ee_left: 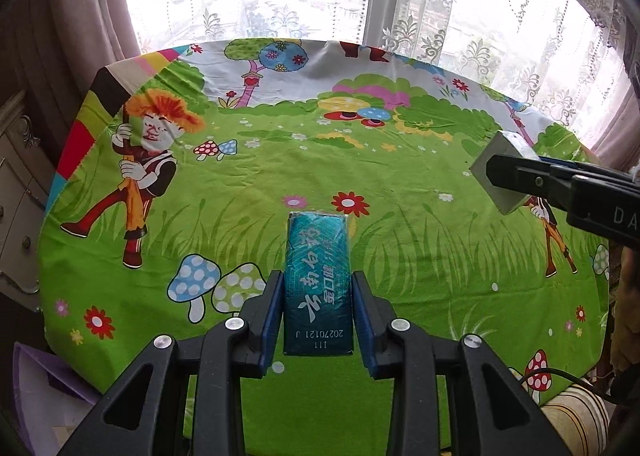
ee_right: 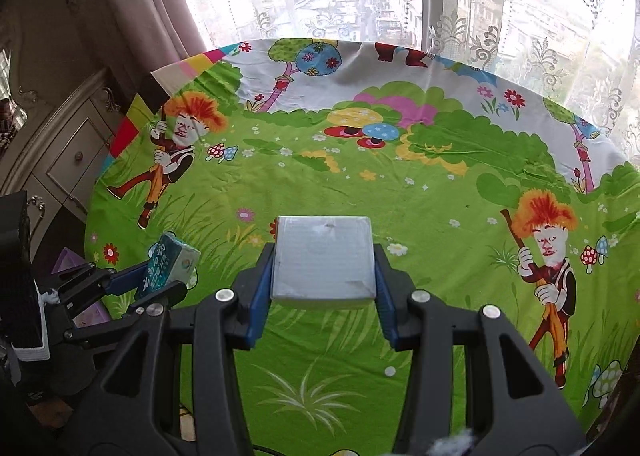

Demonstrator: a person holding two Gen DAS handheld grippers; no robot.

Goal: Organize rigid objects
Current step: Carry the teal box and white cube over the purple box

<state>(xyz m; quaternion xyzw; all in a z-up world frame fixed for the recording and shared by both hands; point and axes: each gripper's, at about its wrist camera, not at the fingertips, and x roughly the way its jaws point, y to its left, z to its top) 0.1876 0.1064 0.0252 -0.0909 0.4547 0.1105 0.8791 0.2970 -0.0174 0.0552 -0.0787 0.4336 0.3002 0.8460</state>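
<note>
Above the cartoon tablecloth [ee_left: 360, 183], your left gripper [ee_left: 318, 312] clamps the teal box [ee_left: 318, 280]; your right gripper [ee_right: 324, 280] clamps the grey box [ee_right: 324, 256]; both look unplaced; setting down remains.

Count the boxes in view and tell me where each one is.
2. The teal box is clamped in the left gripper, above the tablecloth. The grey box is clamped in the right gripper. None lies on the visible tablecloth; others may be out of frame.
</note>
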